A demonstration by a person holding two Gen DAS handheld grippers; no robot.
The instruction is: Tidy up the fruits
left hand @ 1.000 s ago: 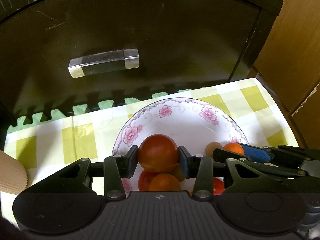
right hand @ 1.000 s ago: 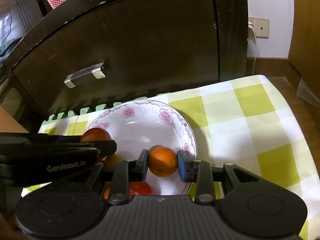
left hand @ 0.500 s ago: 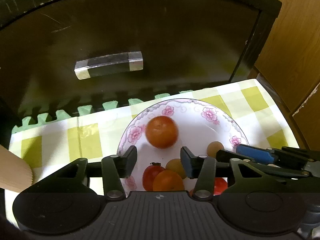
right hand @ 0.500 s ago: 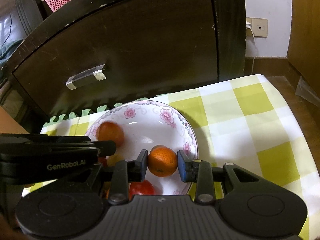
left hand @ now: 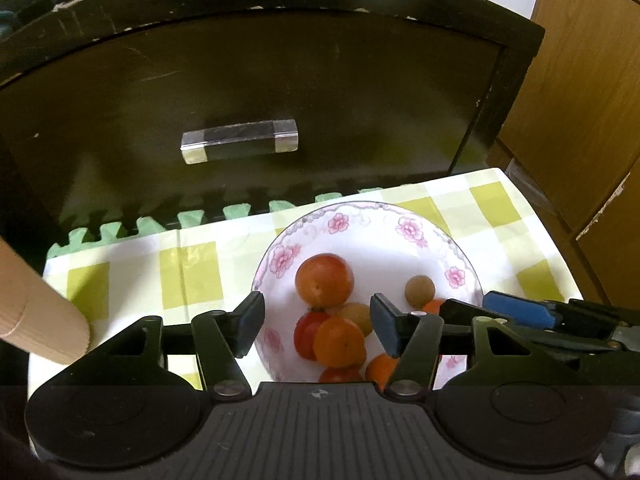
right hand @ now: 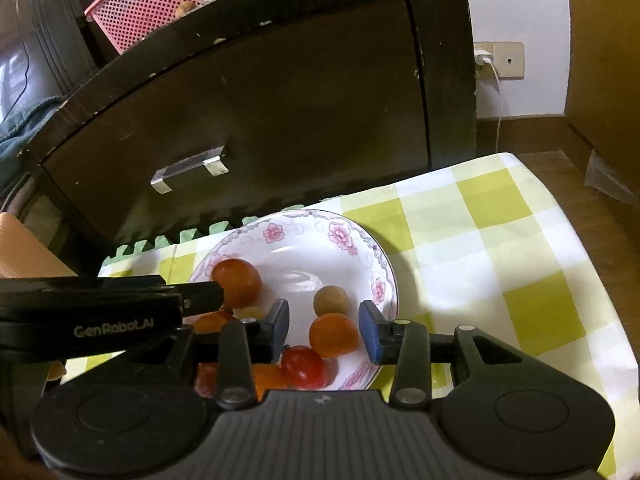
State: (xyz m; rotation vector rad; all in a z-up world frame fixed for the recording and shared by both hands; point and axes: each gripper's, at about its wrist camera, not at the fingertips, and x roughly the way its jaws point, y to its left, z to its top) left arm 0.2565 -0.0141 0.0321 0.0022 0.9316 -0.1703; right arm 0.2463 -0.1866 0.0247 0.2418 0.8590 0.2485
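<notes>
Both fruits dropped into floral bowl, hand-held grippers just opening, empty, dark cabinet behind

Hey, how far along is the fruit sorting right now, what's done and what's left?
Done: several fruits sit in the flowered bowl, including the large orange-red fruit and a small orange. In hand: nothing; the left hand-held gripper and right hand-held gripper have just been opening, pads clear of the fruit. Left: no loose fruit shows on the checked cloth, so little seems to remain.
</notes>
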